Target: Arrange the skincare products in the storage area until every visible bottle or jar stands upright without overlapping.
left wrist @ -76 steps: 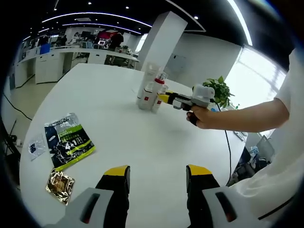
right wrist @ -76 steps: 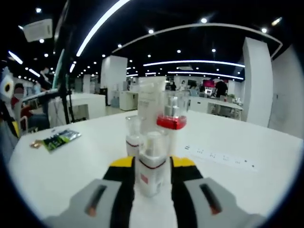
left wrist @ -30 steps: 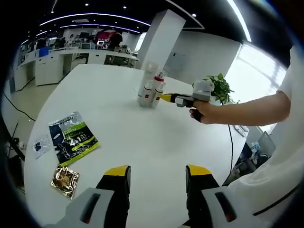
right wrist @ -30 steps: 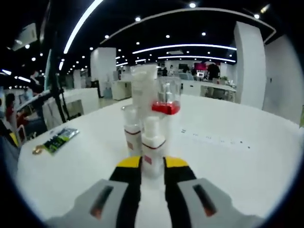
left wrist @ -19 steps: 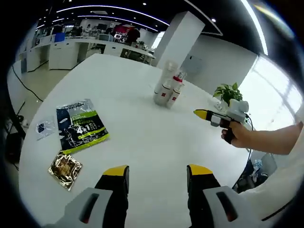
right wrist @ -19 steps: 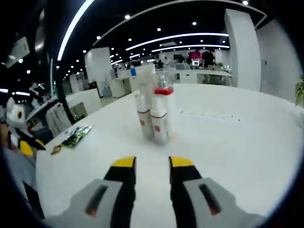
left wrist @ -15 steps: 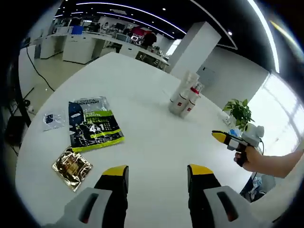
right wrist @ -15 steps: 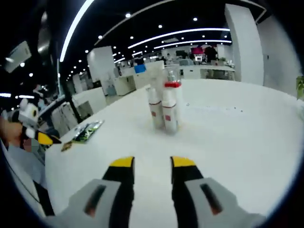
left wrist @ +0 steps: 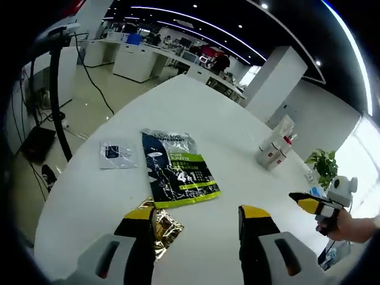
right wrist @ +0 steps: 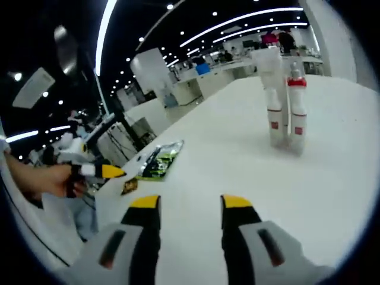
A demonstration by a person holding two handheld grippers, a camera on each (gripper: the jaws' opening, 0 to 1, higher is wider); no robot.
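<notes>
Your bottles (right wrist: 284,110) stand upright, clustered; both grippers, left (left wrist: 197,212) and right (right wrist: 183,203), gape empty; looks finished; next, check no bottles overlap on the table (right wrist: 225,154)

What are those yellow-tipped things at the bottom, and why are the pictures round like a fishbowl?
A person holds a grabbing tool in each hand, and each tool carries a wide camera, so the pictures look round. The yellow tips are each tool's claw. The left gripper view looks along the left claw; the right gripper view looks along the right claw. Both claws are open and hold nothing. On the round white table stand white skincare bottles, all upright and bunched close together. There are also a dark green-and-black packet, a shiny gold packet and a small clear packet, all lying flat.
</notes>
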